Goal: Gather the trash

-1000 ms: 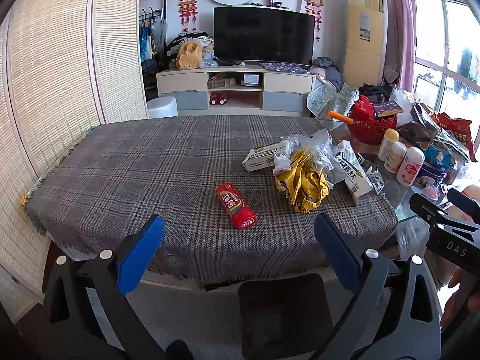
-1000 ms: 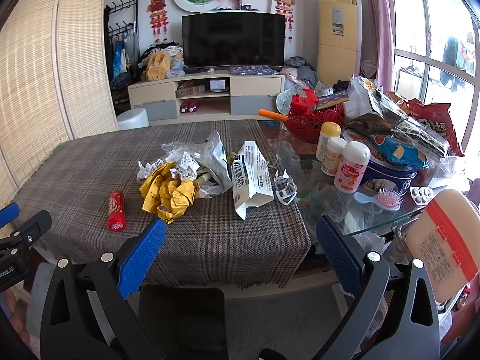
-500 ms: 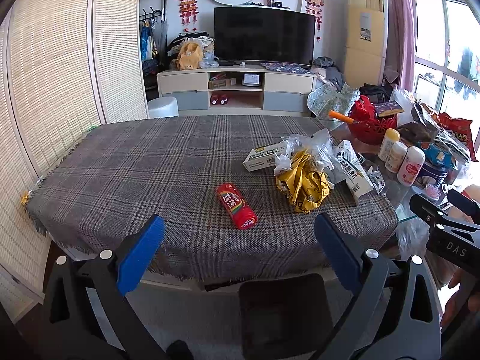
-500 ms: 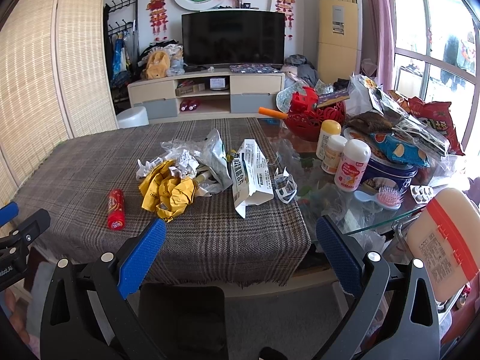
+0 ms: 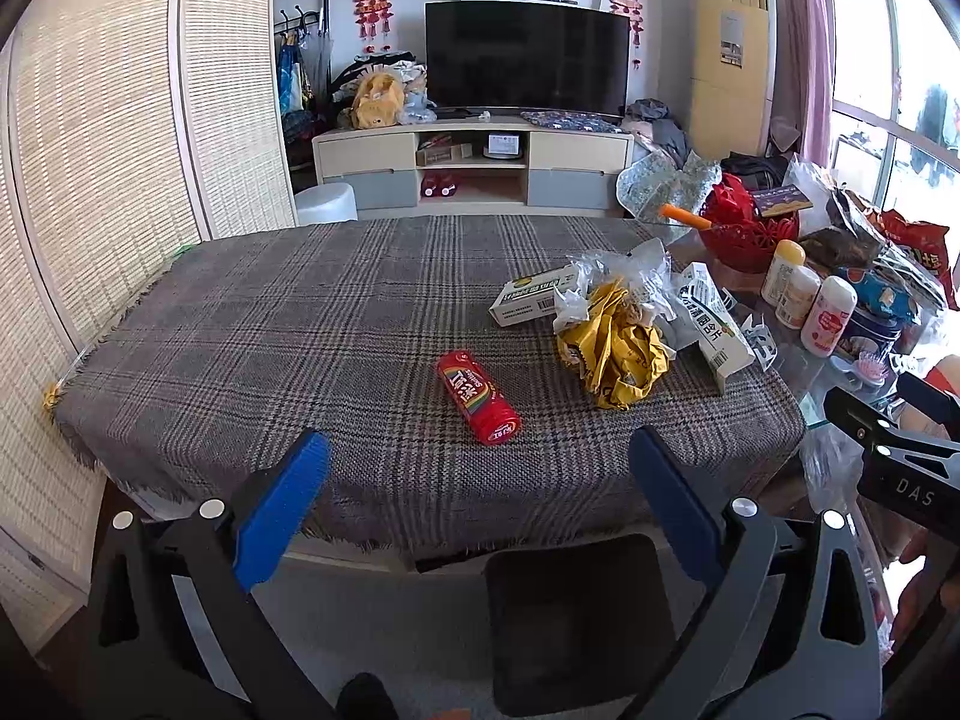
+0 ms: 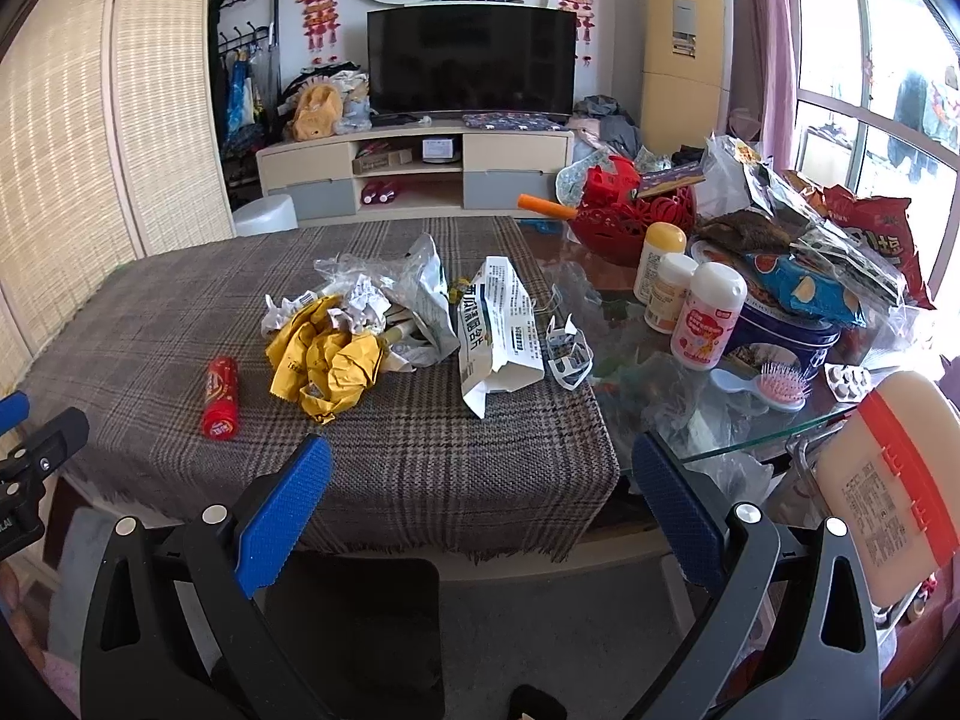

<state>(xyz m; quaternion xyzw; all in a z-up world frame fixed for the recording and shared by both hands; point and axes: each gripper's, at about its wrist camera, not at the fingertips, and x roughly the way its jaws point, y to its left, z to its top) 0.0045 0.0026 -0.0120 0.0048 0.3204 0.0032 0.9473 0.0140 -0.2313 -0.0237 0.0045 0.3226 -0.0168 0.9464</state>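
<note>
Trash lies on a grey plaid tablecloth [image 5: 288,324]. A red candy tube [image 5: 477,396] lies near the front, also in the right wrist view [image 6: 220,399]. A crumpled yellow wrapper [image 5: 612,354] [image 6: 327,360] sits beside clear plastic wrap [image 6: 390,282], a white-green box [image 5: 528,297] and a torn white carton [image 6: 495,324] [image 5: 714,330]. My left gripper [image 5: 477,504] is open and empty, before the table's front edge, short of the tube. My right gripper [image 6: 480,504] is open and empty, in front of the carton.
A glass tabletop [image 6: 720,420] on the right carries white bottles [image 6: 708,315], a red basket [image 6: 630,222], snack bags [image 6: 828,252] and a pink hairbrush [image 6: 780,384]. A dark chair seat [image 5: 576,612] stands below the front edge. A woven screen [image 5: 90,150] stands at left.
</note>
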